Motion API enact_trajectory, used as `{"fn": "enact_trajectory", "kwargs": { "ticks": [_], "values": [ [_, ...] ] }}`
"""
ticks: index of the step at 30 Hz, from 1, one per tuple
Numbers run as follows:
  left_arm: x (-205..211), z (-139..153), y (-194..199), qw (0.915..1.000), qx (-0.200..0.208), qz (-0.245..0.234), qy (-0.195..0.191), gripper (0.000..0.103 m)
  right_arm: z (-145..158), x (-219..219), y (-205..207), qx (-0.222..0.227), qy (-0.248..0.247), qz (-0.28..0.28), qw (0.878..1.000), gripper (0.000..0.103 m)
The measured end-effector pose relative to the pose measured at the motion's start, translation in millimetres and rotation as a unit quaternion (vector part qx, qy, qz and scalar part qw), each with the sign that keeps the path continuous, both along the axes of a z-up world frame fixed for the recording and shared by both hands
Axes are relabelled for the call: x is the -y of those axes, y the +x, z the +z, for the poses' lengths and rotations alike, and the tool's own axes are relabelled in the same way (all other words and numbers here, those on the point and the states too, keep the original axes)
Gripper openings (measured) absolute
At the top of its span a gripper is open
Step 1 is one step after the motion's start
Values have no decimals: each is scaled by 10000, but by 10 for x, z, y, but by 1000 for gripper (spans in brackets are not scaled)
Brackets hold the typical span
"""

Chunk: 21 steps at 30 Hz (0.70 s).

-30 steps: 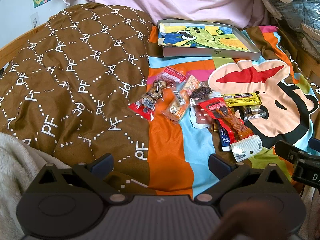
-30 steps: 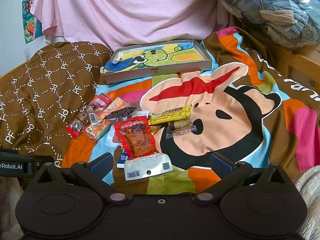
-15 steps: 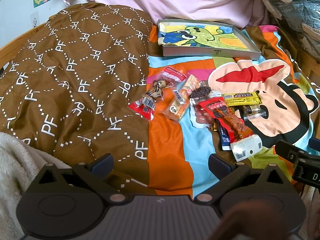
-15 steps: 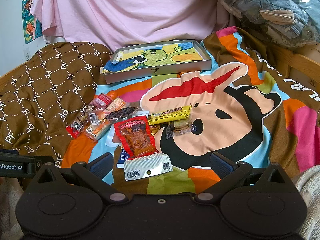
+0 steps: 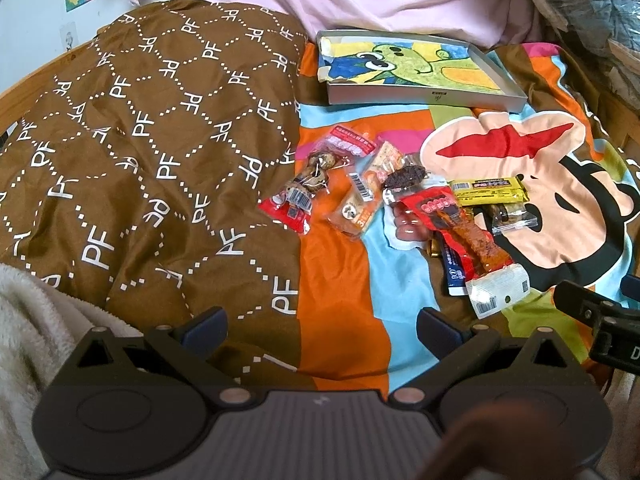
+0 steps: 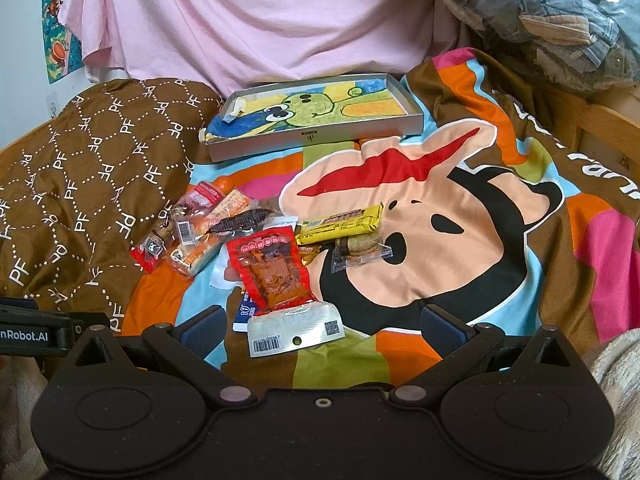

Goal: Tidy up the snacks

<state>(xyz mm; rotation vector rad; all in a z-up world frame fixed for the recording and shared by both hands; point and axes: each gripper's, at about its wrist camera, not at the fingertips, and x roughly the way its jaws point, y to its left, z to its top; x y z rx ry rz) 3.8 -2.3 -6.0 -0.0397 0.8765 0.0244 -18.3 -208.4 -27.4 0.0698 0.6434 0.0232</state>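
- Your left gripper hovers low over the cartoon bedsheet, fingers spread wide and holding nothing; your right gripper waits the same way, jaws apart and empty, just short of the snack pile.
- The snacks lie in a loose heap mid-bed, well short of the shallow grey tray lined with a dinosaur drawing, which holds no snack yet.
- Nearest your right gripper is the red spicy-strip packet, its silver barcoded end pointing at you; it overlaps a blue sachet.
- The yellow bar rests on a clear-wrapped biscuit pack.
- Likely trouble: the wrappers overlap and look slick, so a pinch could lift two at once or slide off.
- The soft bedding may give under a downward press, and your fingers could snag sheet instead of packet.
- The brown quilt crowds the left-hand peanut packet.
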Motion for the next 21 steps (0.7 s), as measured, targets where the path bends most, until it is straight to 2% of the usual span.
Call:
{"fn": "enact_trajectory", "kwargs": {
  "ticks": [15, 21],
  "values": [
    [-38, -7, 190, 9996, -286, 39, 40, 103, 8, 3, 174, -359, 57, 193, 9992, 102],
    [-33, 5, 278, 9994, -340, -4, 73, 103, 37, -10, 221, -250, 51, 409, 9988, 102]
  ]
}}
